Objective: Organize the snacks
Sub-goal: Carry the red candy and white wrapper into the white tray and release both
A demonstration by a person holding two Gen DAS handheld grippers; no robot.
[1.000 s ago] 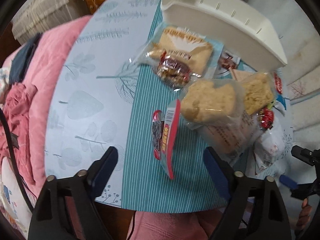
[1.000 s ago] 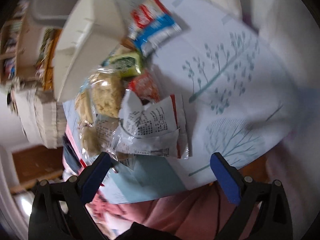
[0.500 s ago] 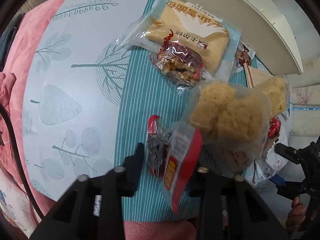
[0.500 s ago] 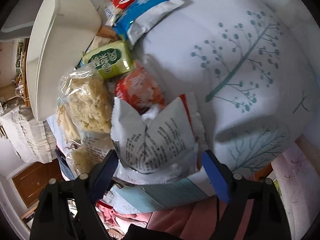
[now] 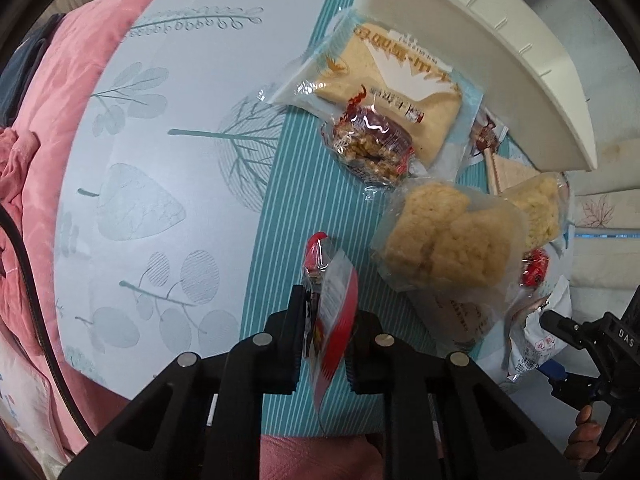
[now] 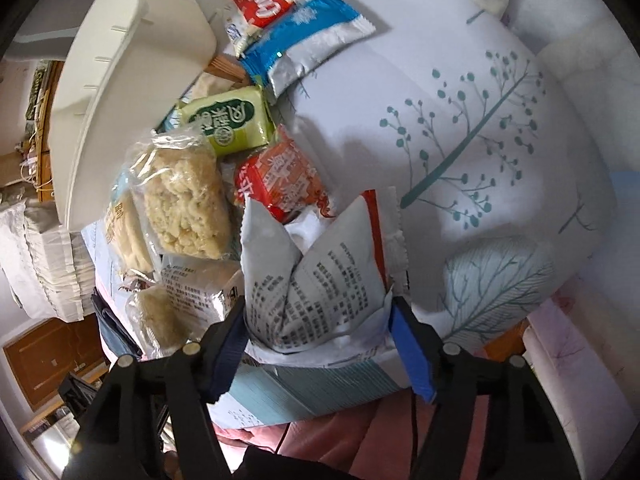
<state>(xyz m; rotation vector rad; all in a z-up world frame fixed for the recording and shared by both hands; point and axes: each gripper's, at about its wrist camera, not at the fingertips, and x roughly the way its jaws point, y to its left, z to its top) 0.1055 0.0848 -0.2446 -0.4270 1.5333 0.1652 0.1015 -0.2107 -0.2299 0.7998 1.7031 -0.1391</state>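
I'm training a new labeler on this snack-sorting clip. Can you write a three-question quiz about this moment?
1. True or false: the left gripper is shut on the red snack packet.
2. What sits between the right gripper fingers? A) green packet B) white printed packet C) blue packet
3. Fill in: the white tray lies ___ the snack pile, as the left wrist view shows.

Key: 1 true. 2 B, the white printed packet, though a firm grip can't be confirmed. 3 beyond.
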